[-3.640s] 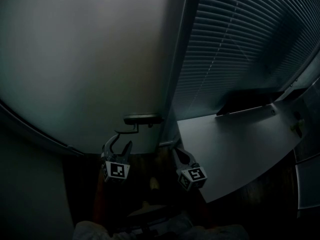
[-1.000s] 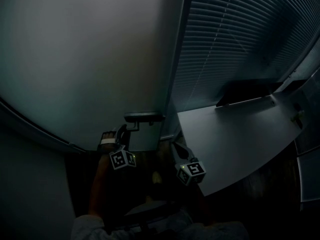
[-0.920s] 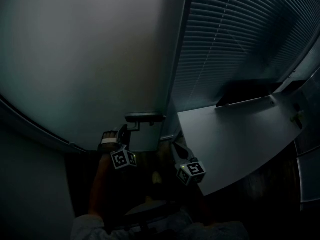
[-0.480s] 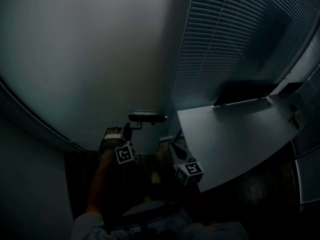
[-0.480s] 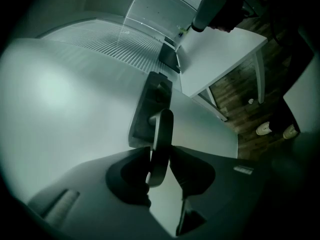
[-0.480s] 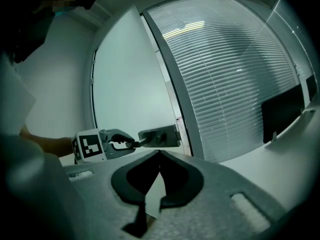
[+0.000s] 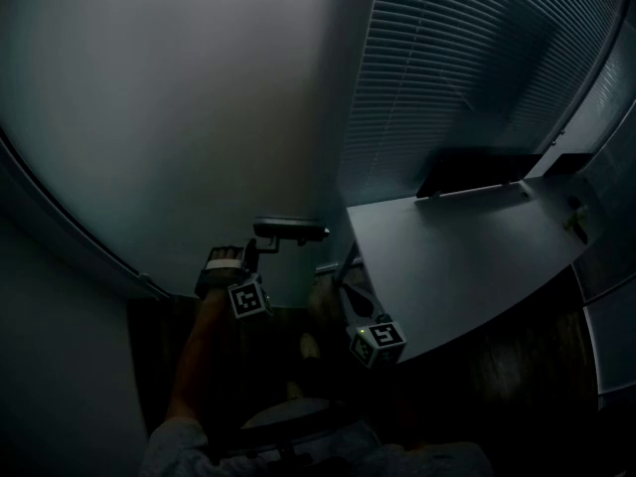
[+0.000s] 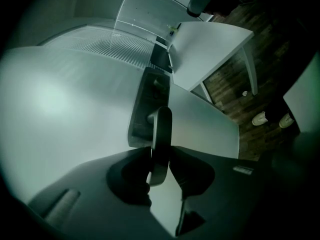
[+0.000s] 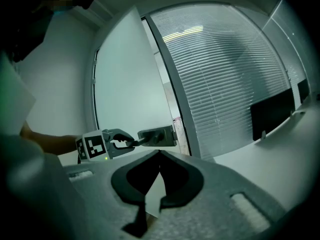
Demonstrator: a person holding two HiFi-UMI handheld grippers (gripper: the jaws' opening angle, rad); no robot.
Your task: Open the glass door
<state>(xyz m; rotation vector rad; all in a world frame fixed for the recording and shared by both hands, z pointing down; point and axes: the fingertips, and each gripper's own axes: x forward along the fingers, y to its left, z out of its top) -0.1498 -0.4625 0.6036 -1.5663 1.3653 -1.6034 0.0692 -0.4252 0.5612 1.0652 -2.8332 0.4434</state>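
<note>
The frosted glass door (image 7: pixel 179 117) carries a dark lever handle (image 7: pixel 290 230) on a metal plate near its right edge. My left gripper (image 7: pixel 250 256) is shut on the free end of that lever. In the left gripper view the lever (image 8: pixel 161 129) runs between the jaws of the left gripper (image 8: pixel 159 154), which have just been closing on it. The right gripper view shows the left gripper (image 9: pixel 127 141) holding the handle (image 9: pixel 157 135) from the left. My right gripper (image 7: pixel 343 278) hangs right of the handle, beside the table, shut and empty (image 9: pixel 160 153).
A white table (image 7: pixel 467 256) stands close on the right with a dark monitor (image 7: pixel 477 174) at its back edge. Closed blinds (image 7: pixel 467 68) cover the glass wall behind it. The floor (image 8: pixel 235 79) is dark wood, with a person's shoes (image 8: pixel 259 119) on it.
The left gripper rose from below the lever and took hold of it. Over the last second both grippers and the handle have shifted slightly up the picture.
</note>
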